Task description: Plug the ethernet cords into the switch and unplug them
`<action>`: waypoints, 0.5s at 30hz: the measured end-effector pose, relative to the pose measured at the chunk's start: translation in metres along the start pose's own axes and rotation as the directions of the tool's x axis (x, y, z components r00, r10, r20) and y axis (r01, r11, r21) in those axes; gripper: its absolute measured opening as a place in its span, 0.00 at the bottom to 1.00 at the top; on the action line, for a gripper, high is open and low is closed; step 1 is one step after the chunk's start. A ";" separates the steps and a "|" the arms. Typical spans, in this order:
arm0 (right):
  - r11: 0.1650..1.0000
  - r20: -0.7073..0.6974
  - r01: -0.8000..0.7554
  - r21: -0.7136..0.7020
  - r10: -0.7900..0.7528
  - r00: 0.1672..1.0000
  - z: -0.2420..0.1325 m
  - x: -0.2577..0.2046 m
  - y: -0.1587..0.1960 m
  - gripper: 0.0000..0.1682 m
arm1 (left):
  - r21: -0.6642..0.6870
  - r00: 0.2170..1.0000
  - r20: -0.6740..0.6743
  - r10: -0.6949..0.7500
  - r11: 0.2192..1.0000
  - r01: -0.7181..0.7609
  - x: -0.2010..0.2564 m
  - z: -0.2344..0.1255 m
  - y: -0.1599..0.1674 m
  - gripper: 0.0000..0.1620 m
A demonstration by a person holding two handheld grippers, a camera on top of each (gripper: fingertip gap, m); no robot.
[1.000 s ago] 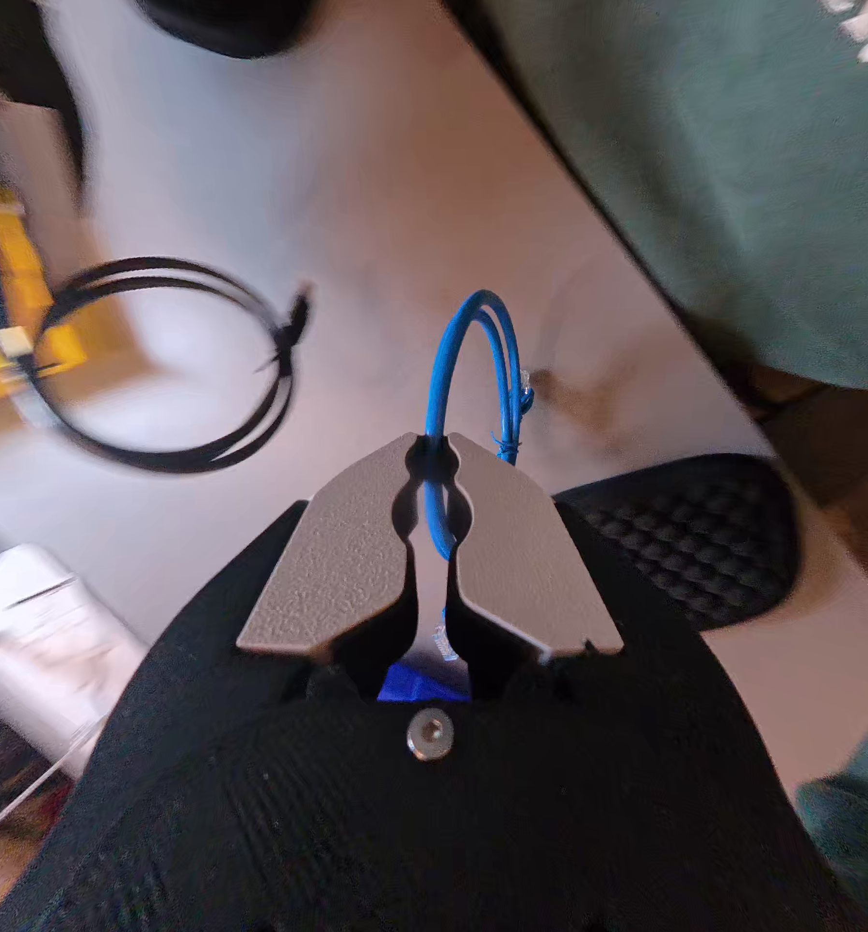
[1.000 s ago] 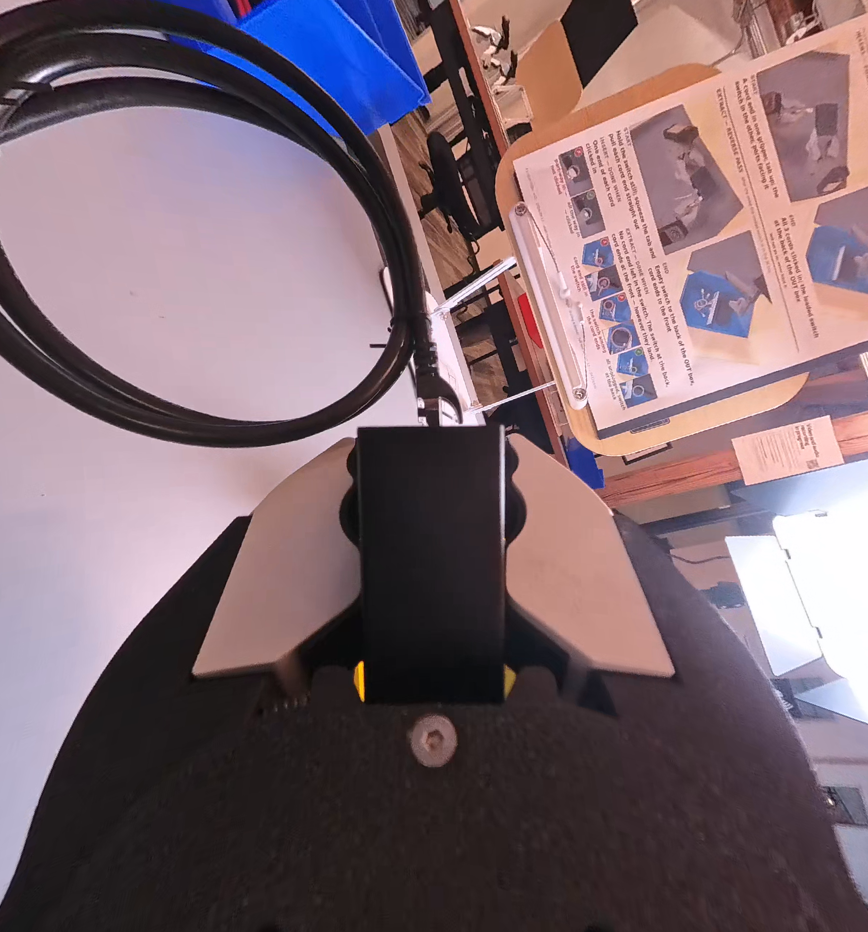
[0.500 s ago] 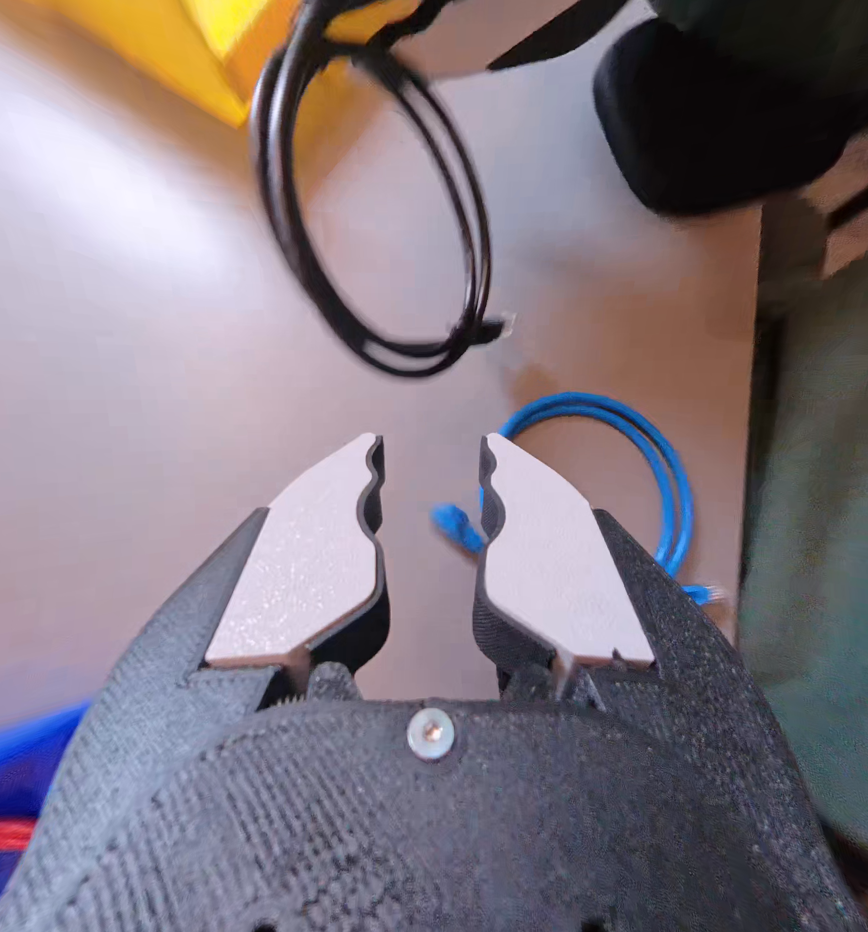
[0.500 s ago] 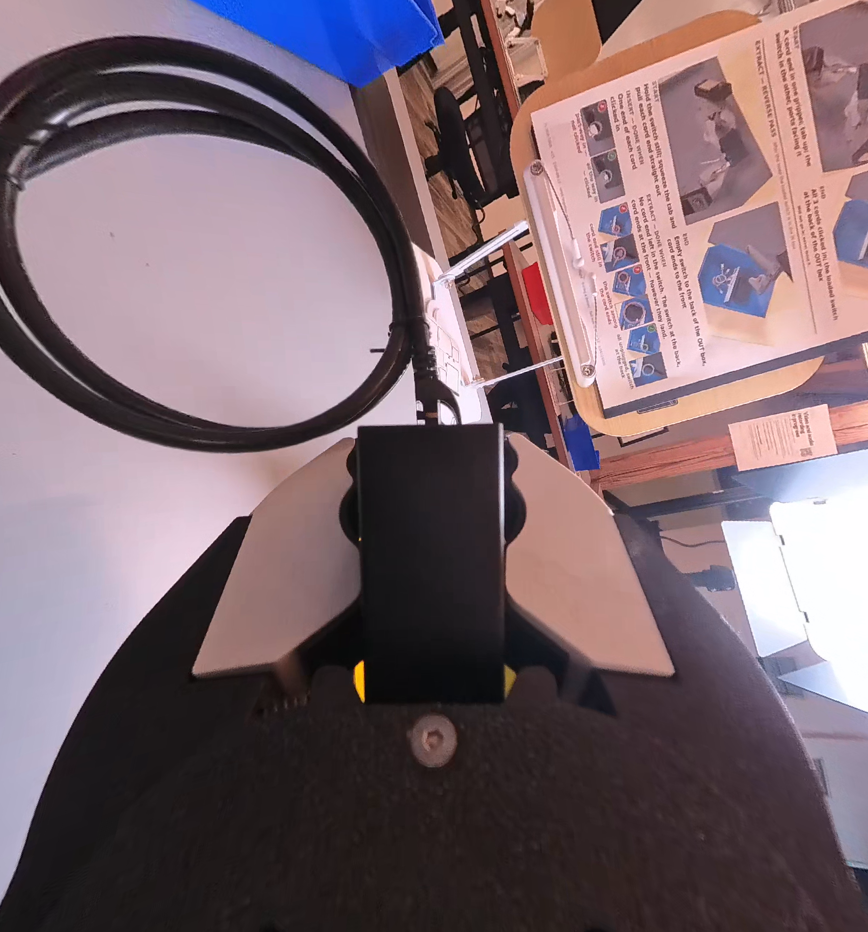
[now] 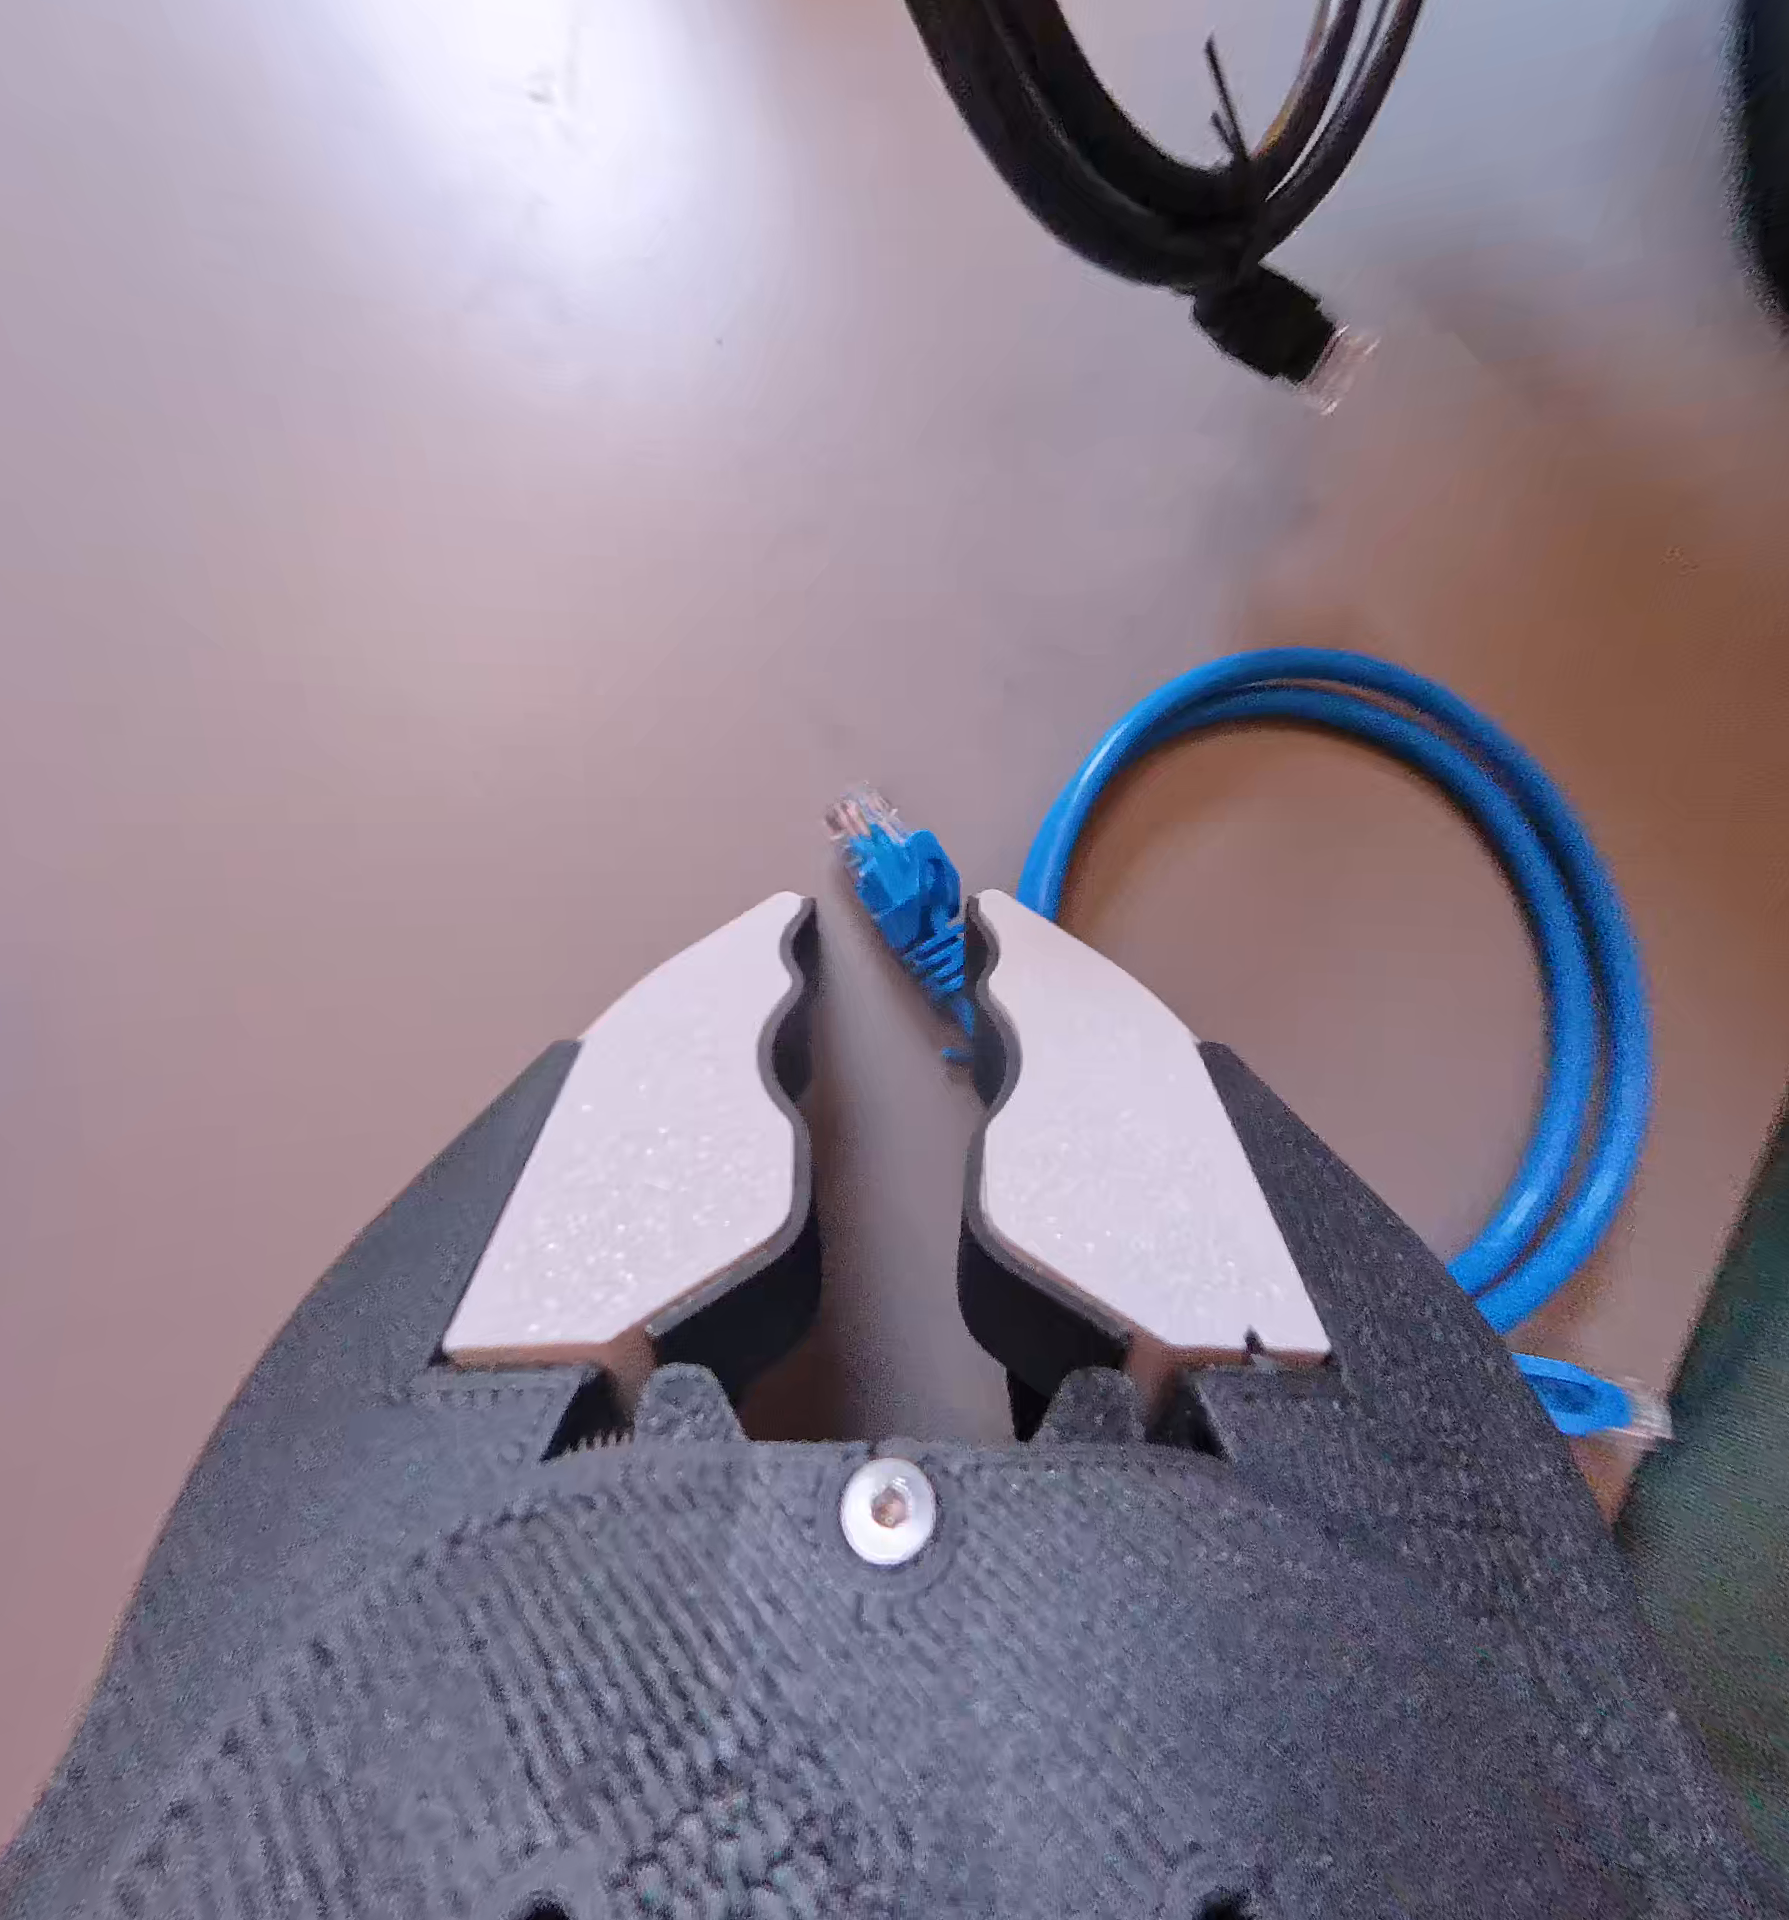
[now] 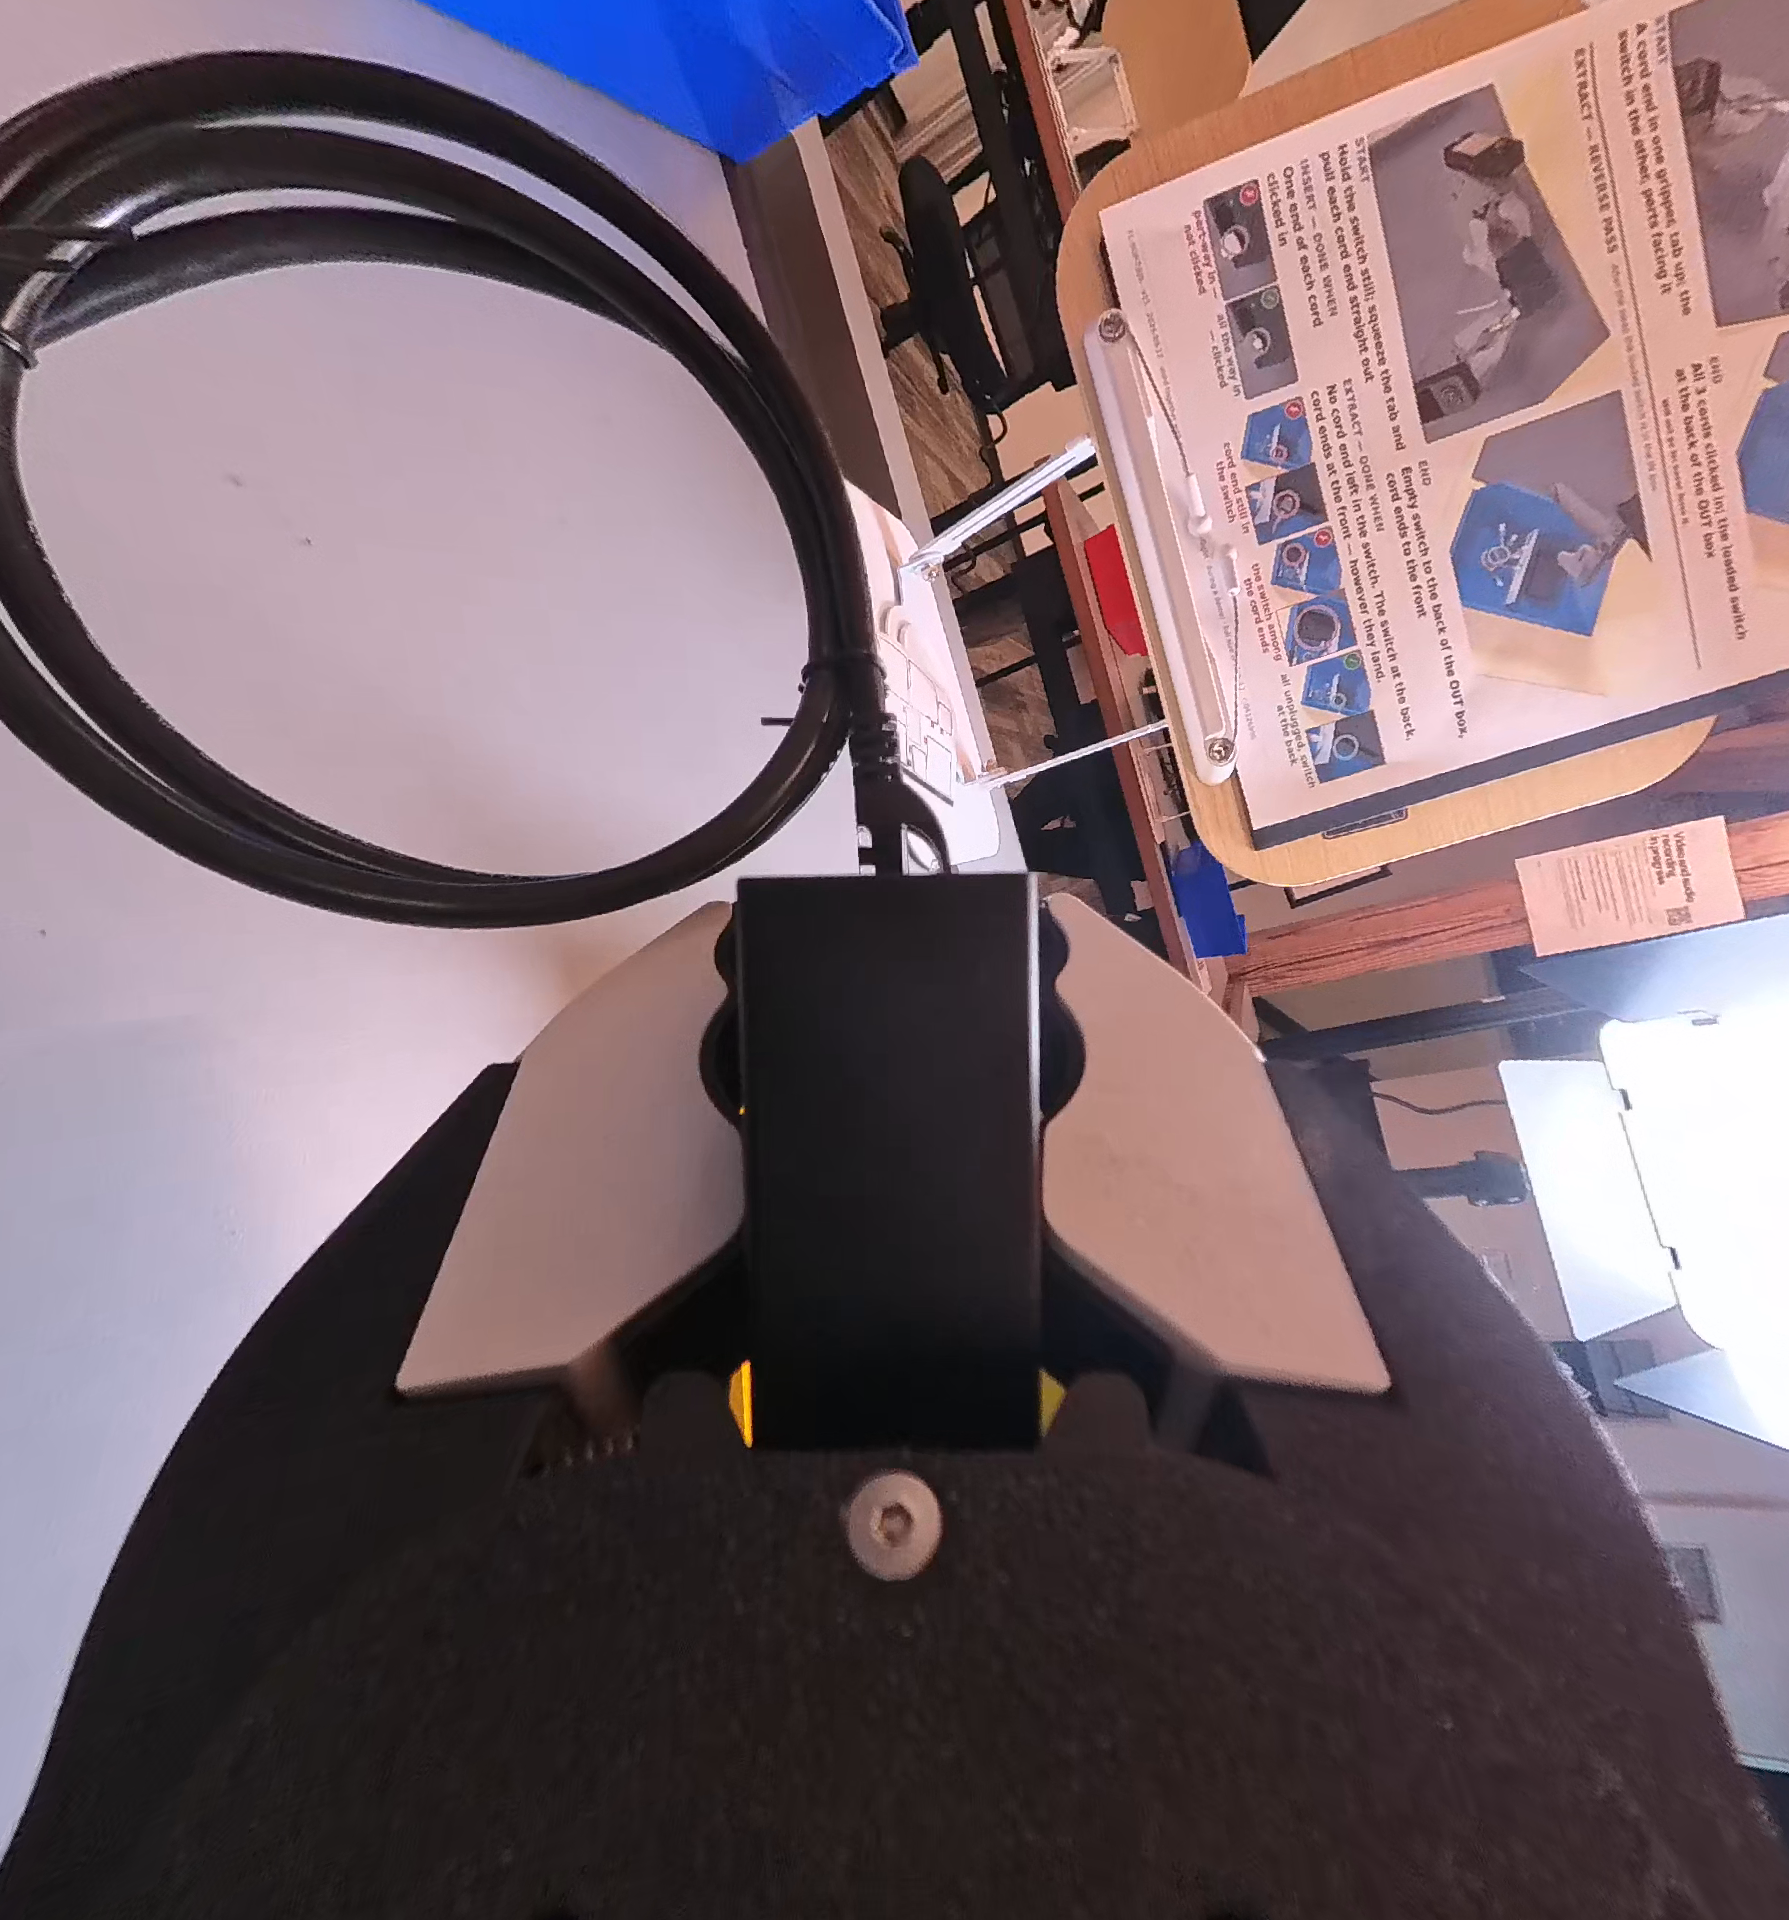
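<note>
Two tongs here: our left tongs (image 5: pixel 892 914) sit spread, the blue cord's plug (image 5: pixel 895 868) lying on the desk (image 5: pixel 350 623) between the tips; right tongs (image 6: pixel 885 914) pinch the black switch (image 6: pixel 885 1164), black cord (image 6: pixel 381 499) plugged in.
</note>
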State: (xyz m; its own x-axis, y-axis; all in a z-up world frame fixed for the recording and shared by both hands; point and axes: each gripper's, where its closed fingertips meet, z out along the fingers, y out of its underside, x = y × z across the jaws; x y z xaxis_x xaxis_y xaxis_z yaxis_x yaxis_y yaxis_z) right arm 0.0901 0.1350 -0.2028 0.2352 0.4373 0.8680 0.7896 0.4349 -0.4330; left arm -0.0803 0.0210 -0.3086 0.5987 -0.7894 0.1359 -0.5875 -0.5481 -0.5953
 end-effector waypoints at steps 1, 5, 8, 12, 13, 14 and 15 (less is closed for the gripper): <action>1.000 0.000 -0.002 -0.002 0.002 1.000 0.000 0.000 0.001 0.31 | -0.020 0.999 0.046 0.029 0.999 -0.028 -0.003 -0.002 0.001 0.18; 1.000 0.000 -0.010 -0.001 0.010 1.000 -0.001 0.000 0.001 0.32 | -0.117 0.976 0.133 0.171 0.981 -0.156 -0.001 -0.006 0.006 0.13; 1.000 0.002 -0.010 0.002 0.010 1.000 -0.002 0.000 -0.001 0.32 | -0.144 0.961 0.118 0.250 0.962 -0.232 -0.001 -0.004 0.003 0.12; 1.000 0.006 -0.006 0.003 0.006 1.000 -0.001 -0.002 -0.002 0.31 | -0.126 0.920 -0.099 0.380 0.912 -0.390 0.009 0.002 -0.004 0.11; 1.000 0.007 -0.005 0.004 0.005 1.000 -0.001 -0.003 -0.003 0.31 | -0.118 0.908 -0.174 0.382 0.907 -0.404 0.011 0.004 -0.006 0.10; 1.000 0.008 -0.004 0.005 0.004 1.000 -0.001 -0.003 -0.003 0.31 | -0.103 0.876 -0.249 0.413 0.888 -0.448 0.014 0.005 -0.008 0.10; 1.000 0.010 -0.003 0.005 0.003 1.000 0.000 -0.004 -0.003 0.31 | -0.089 0.838 -0.315 0.446 0.865 -0.494 0.017 0.007 -0.010 0.09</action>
State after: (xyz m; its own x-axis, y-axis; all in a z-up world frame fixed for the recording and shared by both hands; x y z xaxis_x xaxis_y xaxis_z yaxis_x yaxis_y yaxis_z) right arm 0.0867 0.1316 -0.2048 0.2319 0.4466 0.8642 0.7858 0.4376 -0.4370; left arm -0.0606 0.0154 -0.3055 0.0684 -0.9928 0.0982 -0.8523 -0.1093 -0.5115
